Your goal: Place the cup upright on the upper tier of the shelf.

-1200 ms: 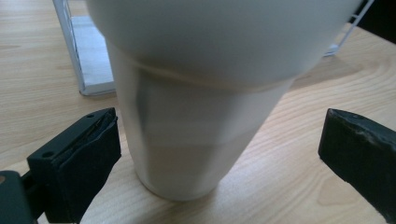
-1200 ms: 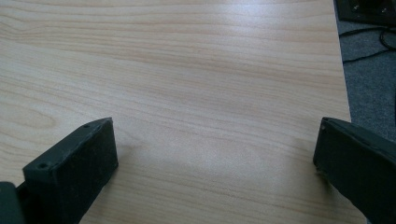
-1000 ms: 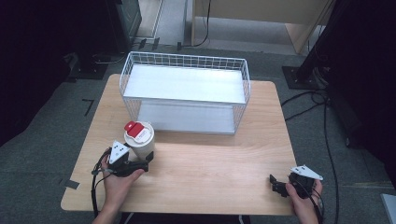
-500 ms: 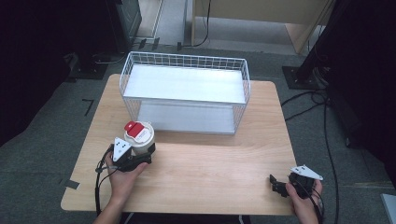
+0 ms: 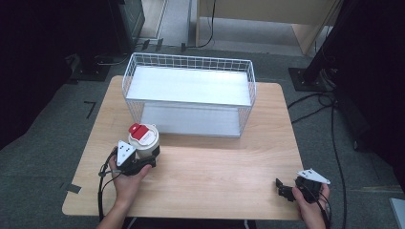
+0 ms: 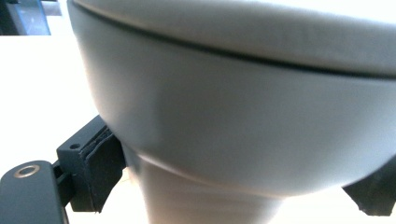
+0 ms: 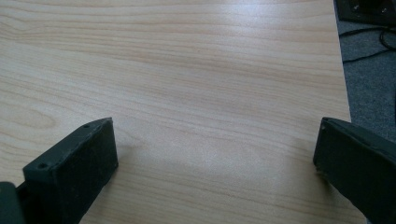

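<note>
clearly the left gripper (image 5: 149,160) is clamped low on the white cup (image 5: 144,139) at the table's (image 5: 215,176) near left, under its flare so it can't slip. right gripper (image 5: 282,189), jaws apart, idles near right, likely waiting.

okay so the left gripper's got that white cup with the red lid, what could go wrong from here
The left gripper grips the cup low, on its narrow base, so the wider top could tip as it rises. The wire basket stands just behind; a lifted cup might clip its rim. The red lid could pop loose if squeezed hard.
</note>
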`<state>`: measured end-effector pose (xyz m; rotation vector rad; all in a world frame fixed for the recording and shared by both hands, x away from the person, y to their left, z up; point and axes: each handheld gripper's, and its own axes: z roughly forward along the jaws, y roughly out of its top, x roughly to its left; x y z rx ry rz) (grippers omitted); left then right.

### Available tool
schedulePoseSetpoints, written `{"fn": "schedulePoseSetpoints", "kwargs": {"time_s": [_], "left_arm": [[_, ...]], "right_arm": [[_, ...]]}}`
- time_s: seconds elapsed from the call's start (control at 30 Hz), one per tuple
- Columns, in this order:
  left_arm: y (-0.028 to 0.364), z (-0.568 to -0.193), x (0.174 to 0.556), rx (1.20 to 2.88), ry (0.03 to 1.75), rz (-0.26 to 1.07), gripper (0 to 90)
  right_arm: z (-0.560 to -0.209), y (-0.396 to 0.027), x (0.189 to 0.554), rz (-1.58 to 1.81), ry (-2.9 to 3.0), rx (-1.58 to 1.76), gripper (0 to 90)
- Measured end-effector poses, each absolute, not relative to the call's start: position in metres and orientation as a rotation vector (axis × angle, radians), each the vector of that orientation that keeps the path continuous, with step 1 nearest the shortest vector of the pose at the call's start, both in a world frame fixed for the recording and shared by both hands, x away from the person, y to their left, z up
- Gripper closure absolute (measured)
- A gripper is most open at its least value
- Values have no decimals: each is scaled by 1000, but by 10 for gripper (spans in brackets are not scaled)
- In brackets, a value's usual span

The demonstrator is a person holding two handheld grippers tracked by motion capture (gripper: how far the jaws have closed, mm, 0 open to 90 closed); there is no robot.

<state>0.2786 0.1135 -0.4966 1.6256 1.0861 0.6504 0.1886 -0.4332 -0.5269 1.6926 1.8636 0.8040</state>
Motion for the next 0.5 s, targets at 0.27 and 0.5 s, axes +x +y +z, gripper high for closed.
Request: {"fn": "schedulePoseSetpoints", "kwargs": {"time_s": [0.27, 0.5], "left_arm": [[105, -482, 273, 1595, 1010, 671, 91], [97, -465, 269, 1577, 952, 688, 92]], "right_arm": [[-527, -433, 189, 804, 1864, 1693, 0], [-527, -433, 189, 804, 1864, 1692, 0]]}}
